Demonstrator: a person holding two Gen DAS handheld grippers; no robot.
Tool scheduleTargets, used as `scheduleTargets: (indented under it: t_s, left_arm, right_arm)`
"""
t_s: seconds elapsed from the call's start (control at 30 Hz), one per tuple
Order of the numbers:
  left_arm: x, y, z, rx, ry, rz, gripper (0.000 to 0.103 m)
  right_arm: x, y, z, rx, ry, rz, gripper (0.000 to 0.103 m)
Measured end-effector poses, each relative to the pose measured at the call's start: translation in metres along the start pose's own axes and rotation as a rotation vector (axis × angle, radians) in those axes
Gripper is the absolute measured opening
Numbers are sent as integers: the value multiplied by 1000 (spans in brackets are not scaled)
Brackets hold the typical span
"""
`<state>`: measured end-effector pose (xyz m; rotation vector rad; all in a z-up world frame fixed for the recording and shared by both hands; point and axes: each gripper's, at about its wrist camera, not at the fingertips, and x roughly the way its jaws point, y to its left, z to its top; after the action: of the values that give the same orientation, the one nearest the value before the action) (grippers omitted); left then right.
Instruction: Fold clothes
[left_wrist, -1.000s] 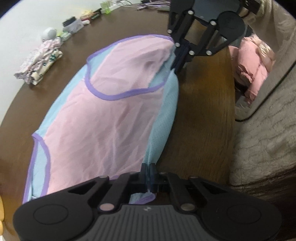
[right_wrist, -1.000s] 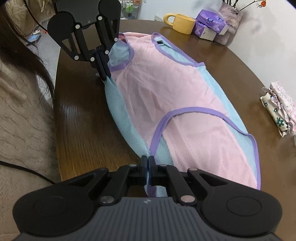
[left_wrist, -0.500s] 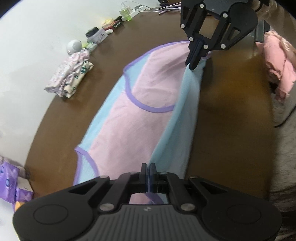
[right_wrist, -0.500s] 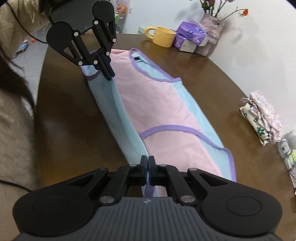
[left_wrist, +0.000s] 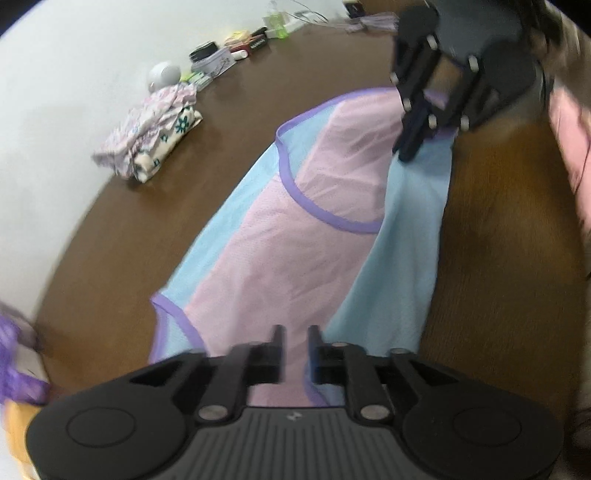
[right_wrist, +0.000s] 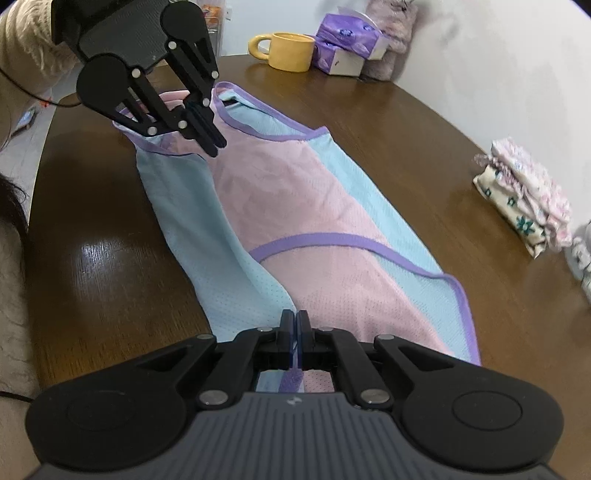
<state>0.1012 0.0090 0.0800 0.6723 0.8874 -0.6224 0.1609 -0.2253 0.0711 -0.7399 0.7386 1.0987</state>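
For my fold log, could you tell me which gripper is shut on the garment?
The right gripper: shut on the garment; the left gripper's jaws are opening.

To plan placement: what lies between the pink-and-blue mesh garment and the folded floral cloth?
Only bare brown table separates garment and cloth, in the right wrist view.

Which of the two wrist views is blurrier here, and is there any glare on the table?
Left wrist view: motion blur smears the right gripper and the frame edges. Right wrist view: sharper overall, the garment weave stays readable, with a bright glare patch on the table. Both show fisheye bending.
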Motion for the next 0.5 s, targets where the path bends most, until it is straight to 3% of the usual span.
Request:
scheduleTargets:
  t_s: [0.03,0.17,0.27,0.4,0.5]
  left_arm:
    - [-3,3,-3,-36,-13,-16,50]
    - [-10,15,-15,-182,-69,-98,79]
    - [-6,21,-22,-272,-78,-149,82]
    - [6,24,-26,-310,-54,-173,81]
    - [12,28,-29,-351,-41,-207,69]
  right_arm:
    - [1,0,-1,5,-1,4,1]
    - [2,-1,-6,20,-8,11,1]
    - [3,-1,-8,31,-12,11,1]
    - [4,2,-9,29,-15,7,1]
    - [4,3,-9,26,-16,1,1]
